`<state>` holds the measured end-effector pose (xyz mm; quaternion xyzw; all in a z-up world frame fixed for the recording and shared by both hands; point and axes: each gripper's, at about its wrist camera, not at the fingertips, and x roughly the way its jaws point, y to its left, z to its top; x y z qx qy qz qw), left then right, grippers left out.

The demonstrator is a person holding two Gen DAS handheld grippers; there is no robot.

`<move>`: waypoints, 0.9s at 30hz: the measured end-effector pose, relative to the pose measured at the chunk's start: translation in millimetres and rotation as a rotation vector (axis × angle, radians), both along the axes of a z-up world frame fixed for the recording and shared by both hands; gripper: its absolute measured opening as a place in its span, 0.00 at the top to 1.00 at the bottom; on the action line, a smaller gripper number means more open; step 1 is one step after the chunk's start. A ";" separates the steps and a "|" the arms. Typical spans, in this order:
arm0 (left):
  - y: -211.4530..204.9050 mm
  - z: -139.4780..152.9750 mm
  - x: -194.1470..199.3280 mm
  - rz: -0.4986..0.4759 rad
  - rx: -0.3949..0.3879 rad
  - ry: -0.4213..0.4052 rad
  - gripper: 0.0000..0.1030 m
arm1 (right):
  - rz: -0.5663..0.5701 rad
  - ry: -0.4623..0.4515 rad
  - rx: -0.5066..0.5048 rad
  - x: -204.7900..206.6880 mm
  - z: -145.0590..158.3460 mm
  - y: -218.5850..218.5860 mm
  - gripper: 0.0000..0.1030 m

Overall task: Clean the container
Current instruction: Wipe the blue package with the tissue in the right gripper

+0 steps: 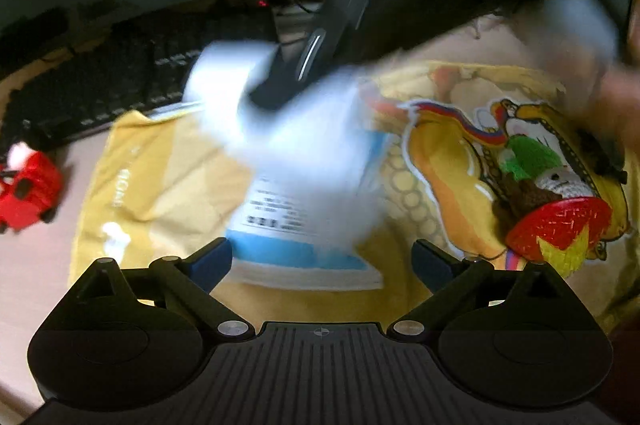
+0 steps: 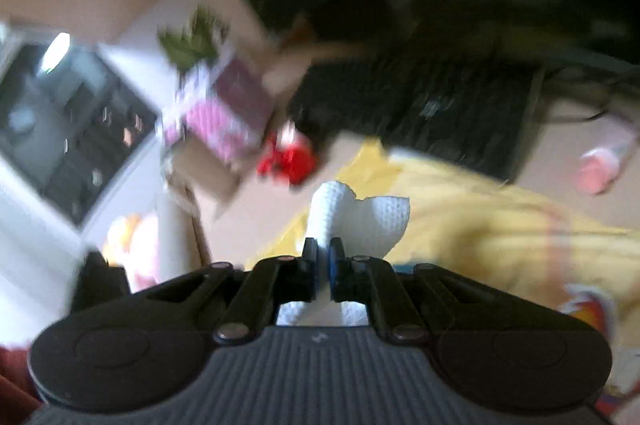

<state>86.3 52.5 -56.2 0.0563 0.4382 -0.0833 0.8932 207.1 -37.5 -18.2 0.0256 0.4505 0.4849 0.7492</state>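
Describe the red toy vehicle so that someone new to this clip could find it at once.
Start at the yellow printed cloth spread over the desk. Beyond its corner, just in front of the black keyboard, sits the red toy vehicle. It alone is bright red with black wheels and rests on bare desk, off the cloth.

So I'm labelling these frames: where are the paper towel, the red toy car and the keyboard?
paper towel [image 2: 360, 221], right wrist view, its embossed upper fold
red toy car [image 1: 28, 191], left wrist view, its body
keyboard [image 1: 120, 85], left wrist view, its key rows
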 end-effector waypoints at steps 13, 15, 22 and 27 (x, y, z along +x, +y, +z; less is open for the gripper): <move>-6.3 -1.7 -0.8 -0.026 -0.020 0.030 0.02 | -0.100 -0.148 -0.190 14.5 -1.5 -19.4 0.94; -6.5 -3.5 0.3 -0.027 -0.022 0.050 0.02 | -0.079 -0.115 -0.123 22.7 2.1 -5.0 0.94; -9.4 -9.0 2.5 -0.023 -0.026 0.065 0.01 | 0.011 -0.083 -0.179 33.1 -21.3 43.8 0.94; -13.0 -9.8 1.2 -0.036 -0.034 0.062 0.01 | -0.069 -0.146 -0.269 42.0 -26.5 15.5 0.94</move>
